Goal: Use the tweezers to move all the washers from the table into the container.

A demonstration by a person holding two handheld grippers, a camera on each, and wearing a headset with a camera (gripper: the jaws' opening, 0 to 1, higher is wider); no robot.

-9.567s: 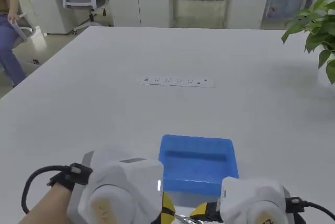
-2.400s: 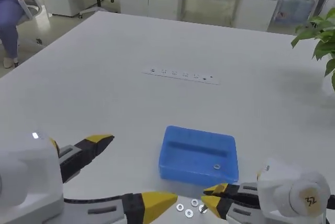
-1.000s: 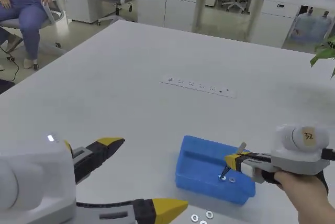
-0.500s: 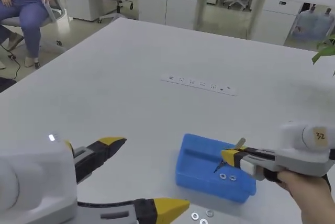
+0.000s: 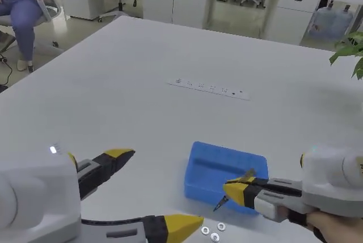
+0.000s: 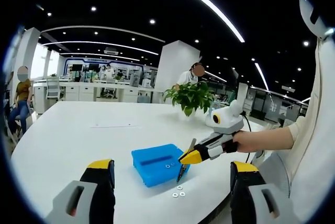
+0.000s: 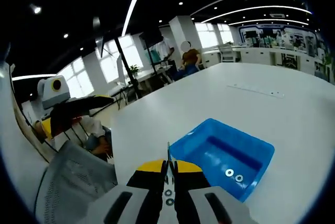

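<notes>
Head view, left gripper: The left gripper point(image 5: 150, 189) is near, at the bottom left. Its jaws are spread wide apart and hold nothing.
Head view, right gripper: The right gripper point(image 5: 232, 187) is near, at the bottom right. It squeezes tight on the tweezers point(image 5: 220, 202).
Head view, tweezers: The thin tip points down by the near edge of the blue container point(image 5: 227, 166).
Head view, washers: Three loose washers point(image 5: 213, 231) lie on the white table point(image 5: 170, 55), just near of the container.
Head view, far off: A power strip point(image 5: 209, 88) lies farther along the table.
Left gripper view, left gripper: The left gripper point(image 6: 171, 165) has its two jaws far apart.
Left gripper view, right gripper: The right gripper point(image 6: 189, 157) comes in from the right and pinches the tweezers point(image 6: 182, 170).
Left gripper view, washers: Some washers inside point(image 6: 169, 165) lie in the blue container point(image 6: 149, 169). The loose washers point(image 6: 178, 194) lie on the table beside it.
Right gripper view, right gripper: The right gripper point(image 7: 168, 167) is pressed together on the tweezers point(image 7: 168, 153).
Right gripper view, washers: Two washers inside point(image 7: 234, 175) lie in the blue container point(image 7: 251, 153). The loose washers point(image 7: 168, 197) lie closer, on the table.
</notes>
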